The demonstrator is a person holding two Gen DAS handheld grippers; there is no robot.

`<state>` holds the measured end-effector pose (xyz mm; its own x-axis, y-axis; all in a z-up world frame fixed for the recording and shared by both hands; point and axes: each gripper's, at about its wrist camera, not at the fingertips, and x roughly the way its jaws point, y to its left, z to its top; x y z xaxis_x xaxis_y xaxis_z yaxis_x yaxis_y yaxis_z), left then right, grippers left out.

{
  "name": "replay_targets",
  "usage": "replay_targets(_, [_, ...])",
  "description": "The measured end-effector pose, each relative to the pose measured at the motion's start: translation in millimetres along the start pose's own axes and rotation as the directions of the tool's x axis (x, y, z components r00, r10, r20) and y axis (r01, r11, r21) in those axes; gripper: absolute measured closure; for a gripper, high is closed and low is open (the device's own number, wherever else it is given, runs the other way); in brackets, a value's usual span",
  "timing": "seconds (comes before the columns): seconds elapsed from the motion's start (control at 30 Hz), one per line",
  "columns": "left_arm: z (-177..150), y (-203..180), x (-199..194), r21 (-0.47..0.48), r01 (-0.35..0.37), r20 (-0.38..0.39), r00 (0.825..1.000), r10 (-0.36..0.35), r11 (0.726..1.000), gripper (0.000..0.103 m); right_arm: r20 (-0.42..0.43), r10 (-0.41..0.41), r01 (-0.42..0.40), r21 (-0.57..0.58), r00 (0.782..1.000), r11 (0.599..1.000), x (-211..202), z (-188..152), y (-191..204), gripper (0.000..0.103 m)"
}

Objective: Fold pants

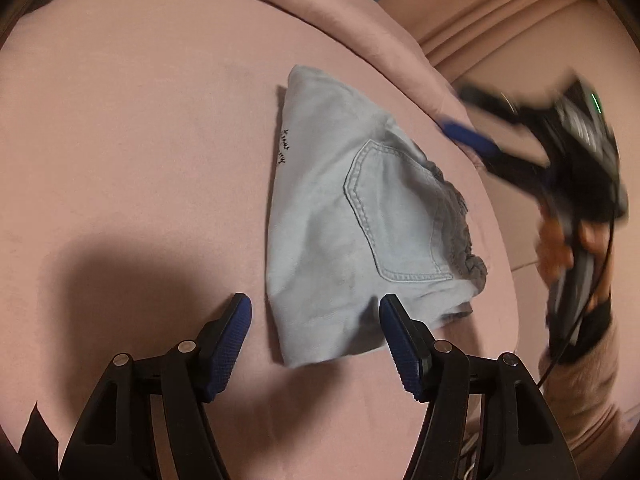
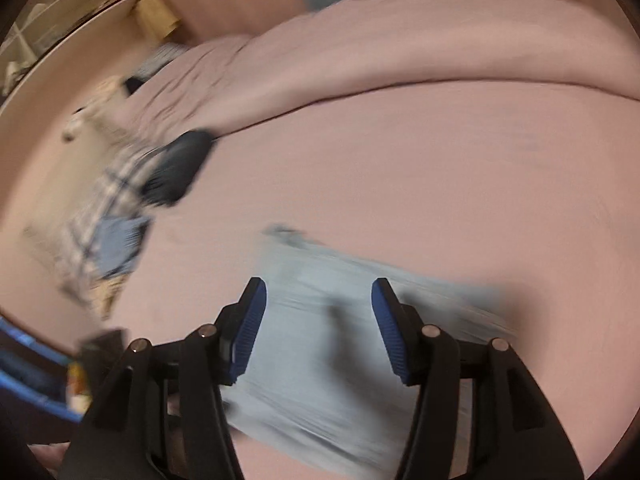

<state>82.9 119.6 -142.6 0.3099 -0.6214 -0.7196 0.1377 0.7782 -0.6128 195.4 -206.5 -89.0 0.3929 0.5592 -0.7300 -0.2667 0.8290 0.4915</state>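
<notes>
Left gripper (image 1: 315, 307): nearest the left wrist camera; its jaws stand apart with nothing clamped between the blue pads. The near corner of the pants lies on the bed under the gap; the right pad overlaps the pants' near edge in the picture, and contact cannot be confirmed.
Right gripper (image 2: 319, 294): nearest the right wrist camera; its jaws stand apart above the pants with nothing pinched between them.
Pants (image 1: 360, 216): pale blue denim, folded into a compact wedge and lying flat on the pink bed sheet (image 1: 140, 140). A back pocket faces up; a gathered grey waistband runs along the edge nearest the right gripper.
Hidden or cut off: in the right wrist view the pants (image 2: 320, 344) are smeared by blur, and their near end is covered by the gripper frame. No pocket or seam is legible there.
Hard to make out: in the left wrist view the right gripper (image 1: 472, 140) appears beyond the waistband side of the pants as a blurred dark shape with one blue pad; the hand (image 1: 588, 240) holding it is blurred too.
Left wrist view only: pocket stitching, small dark lettering on the far edge of the pants, and a sleeve (image 1: 580, 380).
Right wrist view only: a checked cloth (image 2: 104, 216) and a dark item (image 2: 180, 168), well apart from the pants toward the edge of the bed; a folded pink cover (image 2: 400, 40) beyond the pants.
</notes>
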Motion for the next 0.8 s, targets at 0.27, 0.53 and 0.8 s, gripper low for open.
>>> replay_targets(0.27, [-2,-3,2,0.032,-0.017,-0.014,1.0,0.018,0.999,0.059,-0.274,-0.01,-0.012,-0.079,0.962,0.997,114,36,36,0.061])
replay_targets(0.53, [-9,5,-5,0.05,-0.037,-0.015,0.999,0.038,0.998,0.075,-0.32,-0.138,0.086,-0.172,0.937,0.981,154,42,35,0.1])
replay_targets(0.8, [-21,-38,-15,0.148,-0.175,0.032,0.985,0.172,0.973,0.066,-0.109,-0.153,0.143,-0.089,0.982,0.986,92,48,28,0.085])
